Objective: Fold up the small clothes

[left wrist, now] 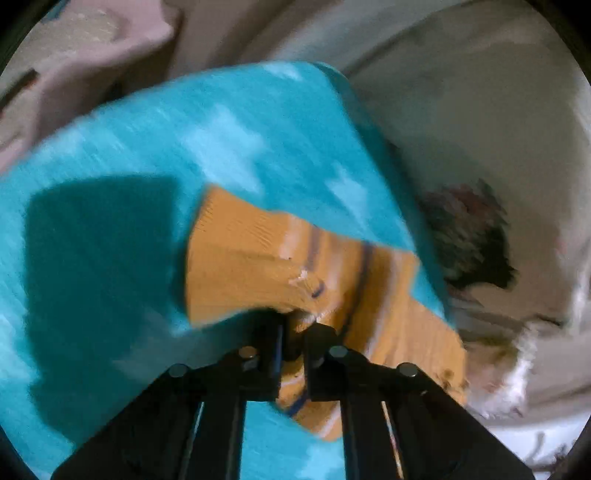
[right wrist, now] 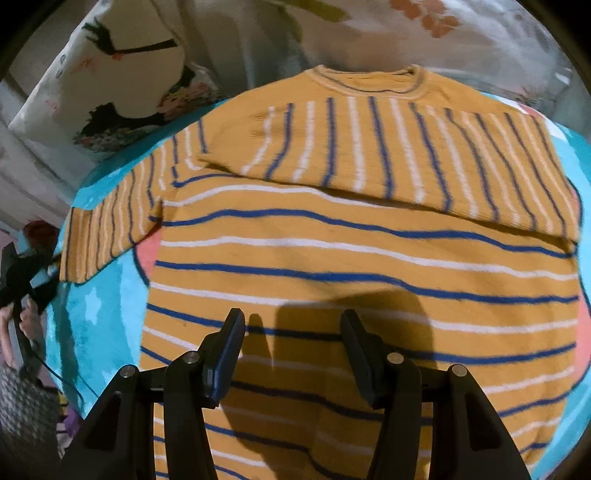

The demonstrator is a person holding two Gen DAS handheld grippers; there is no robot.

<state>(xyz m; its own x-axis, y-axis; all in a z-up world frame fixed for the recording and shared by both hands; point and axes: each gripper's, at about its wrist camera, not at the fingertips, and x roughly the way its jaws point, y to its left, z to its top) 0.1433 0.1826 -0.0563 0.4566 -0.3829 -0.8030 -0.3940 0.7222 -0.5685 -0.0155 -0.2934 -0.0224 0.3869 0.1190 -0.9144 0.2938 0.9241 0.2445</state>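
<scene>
A small mustard-yellow sweater (right wrist: 351, 266) with blue and white stripes lies flat on a turquoise blanket (right wrist: 99, 332). Its right sleeve (right wrist: 406, 158) is folded across the chest. Its left sleeve (right wrist: 110, 229) stretches out to the left. My left gripper (left wrist: 293, 332) is shut on the cuff end of that sleeve (left wrist: 258, 266) and holds it just above the blanket (left wrist: 110, 221); it also shows at the left edge of the right wrist view (right wrist: 26, 273). My right gripper (right wrist: 291, 332) is open and empty above the sweater's lower body.
A white cushion (right wrist: 122, 92) with a dark bird and flower print lies beyond the blanket at the upper left. Pale floral bedding (right wrist: 443, 33) lies behind the sweater. A pink cloth (left wrist: 92, 55) lies at the far left in the left wrist view.
</scene>
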